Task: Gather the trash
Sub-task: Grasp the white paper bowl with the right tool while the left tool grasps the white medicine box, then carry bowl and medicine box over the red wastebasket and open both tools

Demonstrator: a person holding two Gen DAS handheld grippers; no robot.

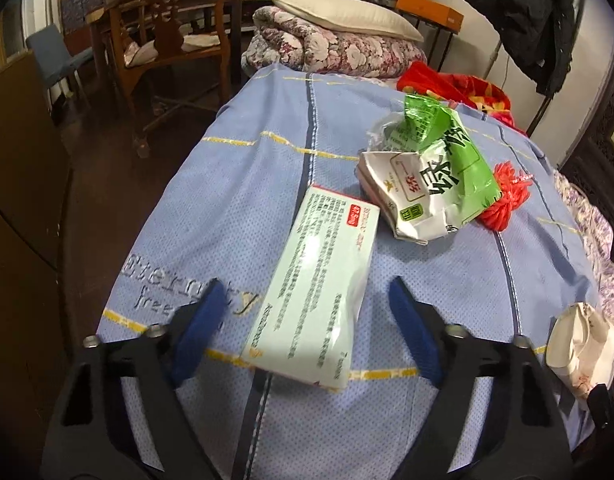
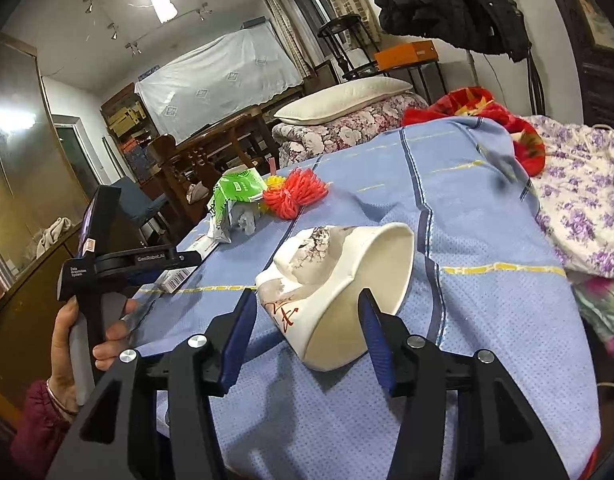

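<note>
Blue fingers (image 1: 203, 316) of the left gripper (image 1: 303, 300) stand apart around a pale box (image 1: 319, 292), not pressing it; the right gripper (image 2: 307, 308) straddles a crushed cup (image 2: 339, 280), untouched, on the blue blanket (image 1: 227, 200)

Matt woven cloth bedspread (image 1: 235, 208), glossy cardboard box (image 1: 319, 292), crinkled shiny plastic wrapper (image 1: 439, 164) (green-white), dented paper cup (image 2: 347, 280).

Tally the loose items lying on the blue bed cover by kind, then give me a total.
Flat pale green and white cardboard box: 1
Crumpled green and white plastic wrapper: 1
Crushed white paper cup with ink painting: 1
Red-orange stringy tassel bundle: 1
Total: 4
</note>
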